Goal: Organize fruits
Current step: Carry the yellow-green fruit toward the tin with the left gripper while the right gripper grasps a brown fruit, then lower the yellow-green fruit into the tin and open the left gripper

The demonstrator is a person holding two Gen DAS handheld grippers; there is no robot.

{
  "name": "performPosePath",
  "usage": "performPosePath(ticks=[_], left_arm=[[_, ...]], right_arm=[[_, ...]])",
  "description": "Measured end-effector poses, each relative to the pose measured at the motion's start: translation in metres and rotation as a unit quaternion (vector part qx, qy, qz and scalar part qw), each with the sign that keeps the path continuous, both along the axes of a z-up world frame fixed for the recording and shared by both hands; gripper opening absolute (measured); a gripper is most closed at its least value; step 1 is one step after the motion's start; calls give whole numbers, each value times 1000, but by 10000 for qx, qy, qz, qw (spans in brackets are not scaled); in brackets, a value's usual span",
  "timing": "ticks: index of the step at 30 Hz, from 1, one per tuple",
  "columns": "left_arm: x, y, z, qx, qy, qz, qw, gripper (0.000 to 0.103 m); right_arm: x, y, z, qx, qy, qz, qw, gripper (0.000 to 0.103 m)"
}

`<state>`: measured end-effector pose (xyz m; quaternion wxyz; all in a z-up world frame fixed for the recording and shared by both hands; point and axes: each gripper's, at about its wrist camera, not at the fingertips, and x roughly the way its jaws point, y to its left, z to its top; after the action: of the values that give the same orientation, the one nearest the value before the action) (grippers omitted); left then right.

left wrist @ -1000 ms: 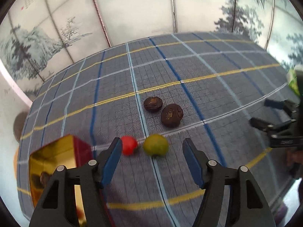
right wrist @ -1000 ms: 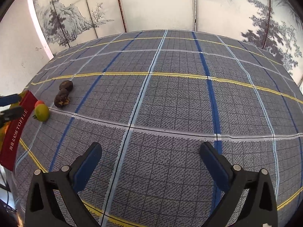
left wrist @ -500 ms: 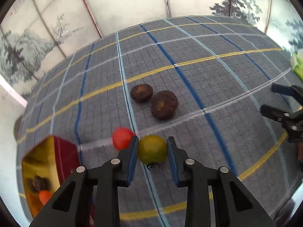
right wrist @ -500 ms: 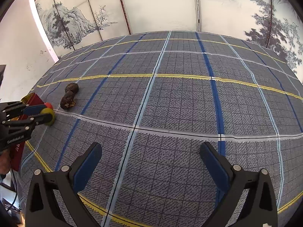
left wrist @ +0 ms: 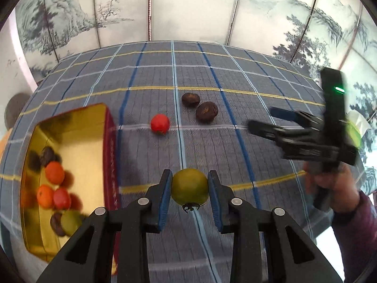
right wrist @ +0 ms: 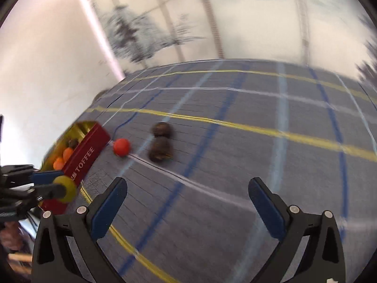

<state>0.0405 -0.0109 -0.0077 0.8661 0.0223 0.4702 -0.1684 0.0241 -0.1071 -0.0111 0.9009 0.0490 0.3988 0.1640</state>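
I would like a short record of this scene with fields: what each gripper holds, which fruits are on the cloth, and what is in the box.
left gripper: shut on the green fruit, lifted off the cloth
right gripper: open, nothing between the pads
on the checked cloth: one red fruit, two dark brown fruits
gold box: holds orange, red, dark and green fruits
box position: left of the red fruit

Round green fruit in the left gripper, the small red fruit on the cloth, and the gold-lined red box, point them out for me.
Round green fruit (left wrist: 189, 185): left wrist view, centre of its skin between the pads.
Small red fruit (left wrist: 160, 123): left wrist view, middle of its top.
Gold-lined red box (left wrist: 80, 141): left wrist view, bare gold floor.
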Motion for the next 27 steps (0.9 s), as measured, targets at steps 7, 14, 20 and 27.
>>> performPosePath(ticks=[7, 14, 20, 27], left_arm=[[-24, 23, 16, -139, -146, 181, 9996, 32], [-34, 52, 22, -323, -149, 481, 9982, 32], [-37, 82, 25, -260, -249, 806, 9961, 32], [-36, 112, 19, -117, -289, 1169, 9927, 32]], right_arm=[[47, 41, -15, -518, 198, 243, 9982, 89], [50, 57, -25, -797, 360, 469, 9951, 34], [-8, 18, -9, -574, 46, -176, 9982, 34], [-56, -40, -15, -338, 127, -1012, 9942, 34]])
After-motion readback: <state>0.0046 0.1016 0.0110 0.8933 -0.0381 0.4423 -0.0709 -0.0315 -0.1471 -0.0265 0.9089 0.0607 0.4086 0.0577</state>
